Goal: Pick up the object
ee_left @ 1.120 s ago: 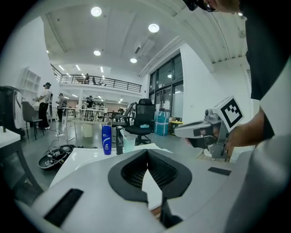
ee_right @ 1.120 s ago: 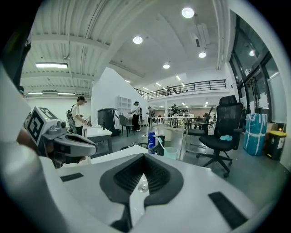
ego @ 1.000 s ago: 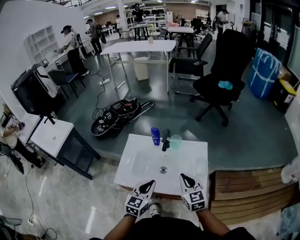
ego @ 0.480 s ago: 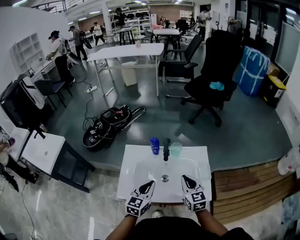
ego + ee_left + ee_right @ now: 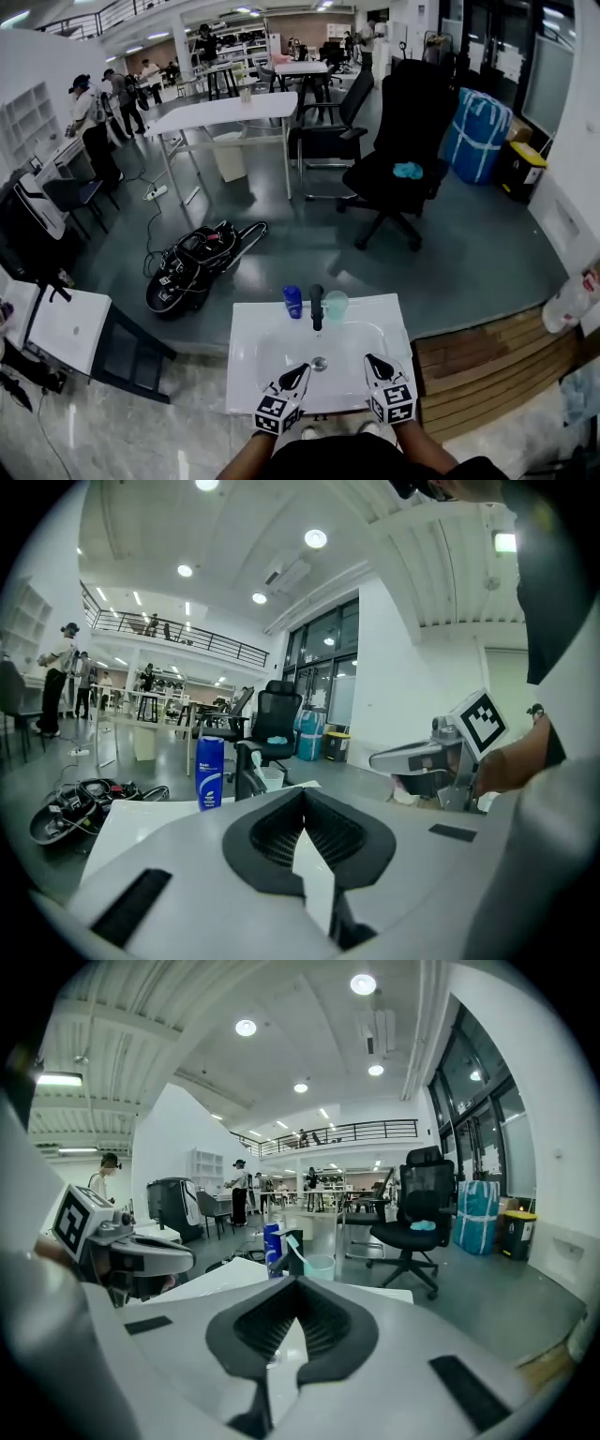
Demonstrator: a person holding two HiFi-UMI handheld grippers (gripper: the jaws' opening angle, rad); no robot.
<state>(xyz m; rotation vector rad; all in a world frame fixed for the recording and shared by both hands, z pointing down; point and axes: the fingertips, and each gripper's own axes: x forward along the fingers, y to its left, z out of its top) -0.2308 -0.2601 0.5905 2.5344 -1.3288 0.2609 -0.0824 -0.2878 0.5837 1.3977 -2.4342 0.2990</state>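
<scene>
At the near rim of a white sink (image 5: pixel 248 352), the left gripper (image 5: pixel 298 371) and right gripper (image 5: pixel 373 362) are held side by side, the fingers of each closed tip to tip with nothing between them. At the far rim a blue bottle (image 5: pixel 292 301) stands upright just left of the dark tap (image 5: pixel 317 307), straight ahead of the left gripper, while a pale green cup (image 5: pixel 336 305) stands just right of the tap, ahead of the right gripper. Which of the two is wanted is unclear, and what leans out of the cup is too small to make out.
</scene>
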